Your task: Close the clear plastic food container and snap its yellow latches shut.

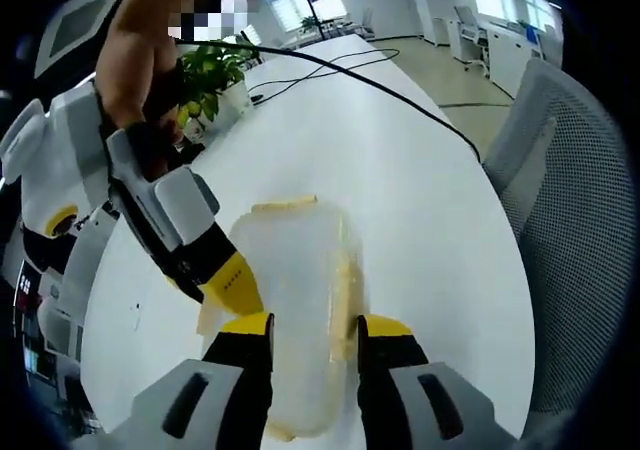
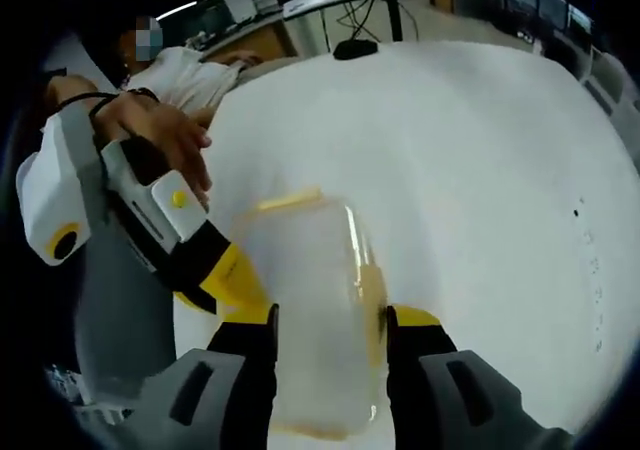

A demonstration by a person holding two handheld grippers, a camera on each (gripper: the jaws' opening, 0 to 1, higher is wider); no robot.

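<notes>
The clear plastic food container [image 1: 295, 270] lies on the white table [image 1: 430, 200], lid on, with yellow latches at its far end [image 1: 285, 206] and right side [image 1: 345, 285]. My left gripper [image 1: 315, 328] is open, its jaws over the container's near end, one on each side. The right gripper's yellow tip [image 1: 232, 282] touches the container's left edge. In the right gripper view the container [image 2: 310, 290] lies between the open jaws of my right gripper [image 2: 330, 320], and the left gripper's yellow tip [image 2: 235, 275] rests at its left edge. A latch [image 2: 372, 288] shows on the right side.
A potted plant [image 1: 205, 75] and a black cable [image 1: 380, 82] lie at the table's far part. A grey mesh chair [image 1: 585, 220] stands to the right. A person's hand [image 2: 160, 135] holds the other gripper. A black object [image 2: 355, 48] sits at the far edge.
</notes>
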